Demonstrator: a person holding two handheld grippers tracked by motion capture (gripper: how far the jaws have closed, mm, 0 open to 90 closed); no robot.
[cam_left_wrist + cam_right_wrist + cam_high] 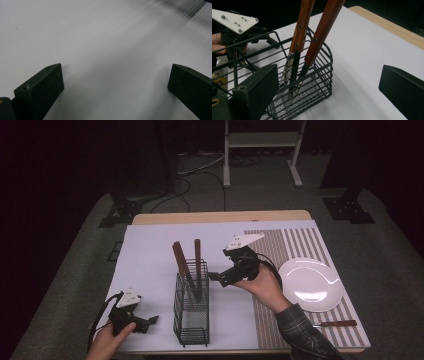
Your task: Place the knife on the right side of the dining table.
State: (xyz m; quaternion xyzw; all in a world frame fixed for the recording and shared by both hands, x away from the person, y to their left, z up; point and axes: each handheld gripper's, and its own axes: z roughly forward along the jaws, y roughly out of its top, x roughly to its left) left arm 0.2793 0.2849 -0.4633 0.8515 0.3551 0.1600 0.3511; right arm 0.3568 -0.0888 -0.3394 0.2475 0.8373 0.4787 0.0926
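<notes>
Light wooden table (220,216), far edge bare; most of its top covered by a white sheet (150,255), with a brown-and-white striped placemat (300,242) laid over the right portion.

Round white ceramic plate (311,284) sits on the striped placemat, right of centre. Near the table's front right corner, below the plate, a wooden-handled table utensil (336,323) lies flat on the placemat; its working end is too small to make out.

Black wire-mesh rectangular cutlery basket (191,312) stands upright on the white sheet, middle of the table toward the near edge. In the right gripper view the basket (312,75) is close ahead and to the left. Two wooden-handled pieces of cutlery (187,262) stand in its far end, handles up, leaning slightly apart at the top; the riveted reddish-brown handles (312,32) and steel lower parts drop inside the wire wall.

Right gripper (214,276), held in the person's right hand (265,282), hovers just right of the basket's upper rim, pointed left at it. Jaws spread wide, nothing between them, clear of the cutlery.

Left gripper (152,320), in the left hand (107,340), sits low at the near left of the sheet, left of the basket and apart from it. Jaws wide apart and empty over bare white sheet (105,50).
</notes>
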